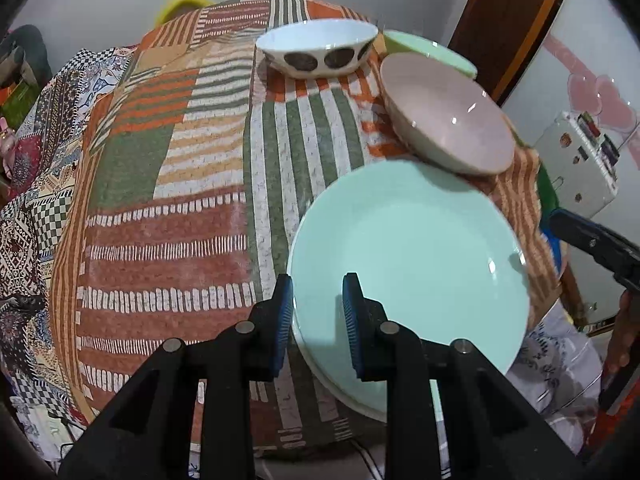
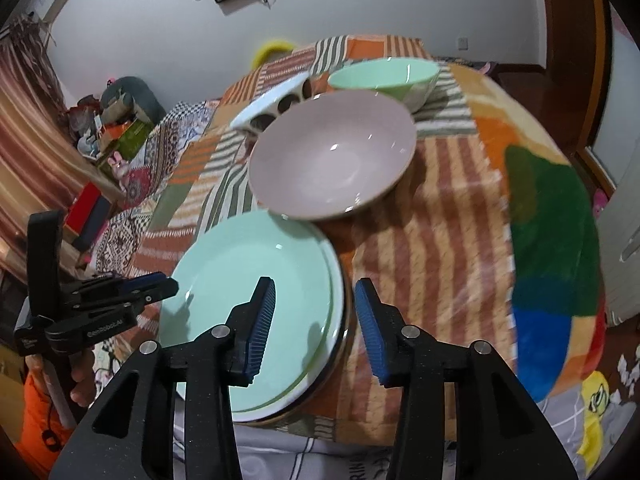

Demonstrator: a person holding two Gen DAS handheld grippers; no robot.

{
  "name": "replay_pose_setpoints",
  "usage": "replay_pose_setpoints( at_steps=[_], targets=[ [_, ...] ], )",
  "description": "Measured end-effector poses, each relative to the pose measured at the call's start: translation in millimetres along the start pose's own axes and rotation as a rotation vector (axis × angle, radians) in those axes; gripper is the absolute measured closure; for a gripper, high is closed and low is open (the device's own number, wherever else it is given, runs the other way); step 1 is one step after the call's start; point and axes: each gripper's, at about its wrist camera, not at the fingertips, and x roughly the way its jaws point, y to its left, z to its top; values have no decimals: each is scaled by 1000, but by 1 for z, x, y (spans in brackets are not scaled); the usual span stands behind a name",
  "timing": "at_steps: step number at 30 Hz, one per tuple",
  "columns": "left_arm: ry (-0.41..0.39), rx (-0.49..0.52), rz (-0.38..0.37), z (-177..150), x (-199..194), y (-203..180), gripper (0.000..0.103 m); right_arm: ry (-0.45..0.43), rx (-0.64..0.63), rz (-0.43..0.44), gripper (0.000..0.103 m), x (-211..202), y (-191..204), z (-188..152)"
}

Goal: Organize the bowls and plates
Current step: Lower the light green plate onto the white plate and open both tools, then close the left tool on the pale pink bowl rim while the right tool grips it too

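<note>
Covering the table [image 2: 440,216], a patchwork cloth [image 1: 168,184] of orange, green and white stripes is spreading out ahead of both grippers. Sitting on it nearest the jaws is a stack of plates, and the mint-green plate [image 2: 256,304] on top is lying flat above a white plate with a green line [image 2: 320,368]; a darker rim is showing beneath them.

Just beyond the stack, a pink bowl [image 2: 332,156] is resting upright, its near edge reaching over the far rim of the top plate. Farther ahead, a light green bowl [image 2: 384,76] and a white bowl with dark spots [image 1: 316,46] are standing side by side, the spotted one to the left in the right wrist view.

The left gripper [image 1: 318,312] is straddling the left rim of the mint-green plate, one jaw outside and one above the plate; whether the pads are pressing on it, I cannot tell. The right gripper [image 2: 316,312] is hovering over the stack's right rim, its jaws apart and gripping nothing.
</note>
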Motion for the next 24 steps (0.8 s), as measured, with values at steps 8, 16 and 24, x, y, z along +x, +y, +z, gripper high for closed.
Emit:
replay_pose_setpoints(
  at_steps=[8, 16, 24],
  targets=[
    [-90, 37, -3, 23, -30, -17, 75, -37, 8, -18, 65, -3, -7, 11],
    [-193, 54, -20, 67, -39, -38, 48, -97, 35, -29, 57, -9, -18, 33],
    [-169, 66, -13, 102, -7, -50, 48, -135, 60, -72, 49, -1, -34, 54]
  ],
)
